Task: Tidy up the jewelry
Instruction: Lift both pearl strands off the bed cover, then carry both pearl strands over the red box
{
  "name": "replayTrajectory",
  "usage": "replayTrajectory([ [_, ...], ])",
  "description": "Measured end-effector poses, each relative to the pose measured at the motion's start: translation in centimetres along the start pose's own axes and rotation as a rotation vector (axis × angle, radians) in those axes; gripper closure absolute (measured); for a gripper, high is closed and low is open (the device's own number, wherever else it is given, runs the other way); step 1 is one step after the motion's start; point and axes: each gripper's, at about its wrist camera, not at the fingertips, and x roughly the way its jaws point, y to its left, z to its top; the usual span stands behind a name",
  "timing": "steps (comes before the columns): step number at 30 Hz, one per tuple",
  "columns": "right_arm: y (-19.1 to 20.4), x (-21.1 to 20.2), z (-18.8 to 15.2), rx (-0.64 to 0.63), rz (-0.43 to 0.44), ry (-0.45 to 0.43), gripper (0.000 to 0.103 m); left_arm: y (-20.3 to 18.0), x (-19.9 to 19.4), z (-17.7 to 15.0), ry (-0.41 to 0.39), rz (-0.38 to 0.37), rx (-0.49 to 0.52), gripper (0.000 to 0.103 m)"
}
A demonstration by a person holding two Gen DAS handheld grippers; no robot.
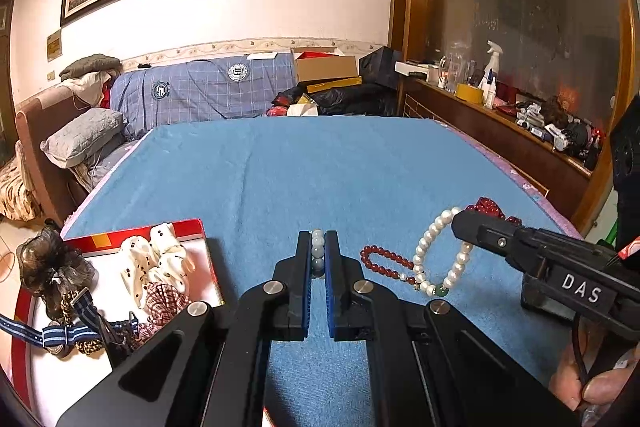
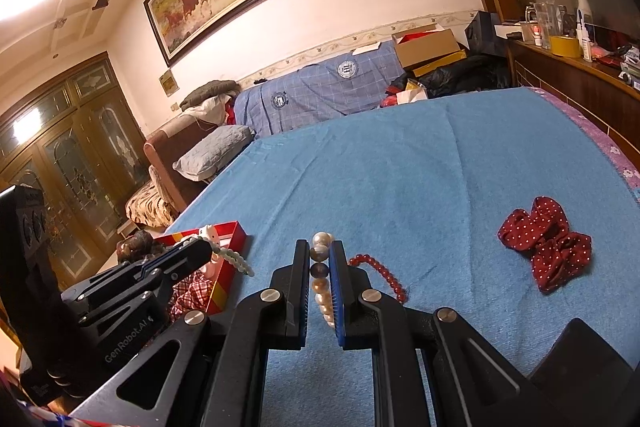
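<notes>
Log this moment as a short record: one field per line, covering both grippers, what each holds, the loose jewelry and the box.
left gripper: shut on pale green bead bracelet
right gripper: shut on pearl bracelet
red bead bracelet: lying on the blue cloth, beside the pearl bracelet
red dotted scrunchie: on the cloth, apart from both grippers
red-rimmed box: at the left, holding scrunchies and straps
</notes>
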Motion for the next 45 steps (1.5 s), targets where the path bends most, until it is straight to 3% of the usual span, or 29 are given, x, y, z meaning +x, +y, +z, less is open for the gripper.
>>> replayTrajectory([
  [15, 4.8, 1.0, -1.2, -0.044, 0.078, 0.011, 0.092, 5.8, -4.6, -1.0, -0.046, 0.024, -0.166, 0.098],
  [34, 15.5, 2.2, -3.9, -0.158, 0.268, 0.018, 0.092, 16.0, -12.3, -4.9, -0.075, 0.218, -0.287, 0.098],
  [45, 19.3, 3.4, -5.4, -0.207, 0.326, 0.053, 0.092, 18.4, -13.2, -7.3, -0.038, 0.257, -0.32, 0.098],
])
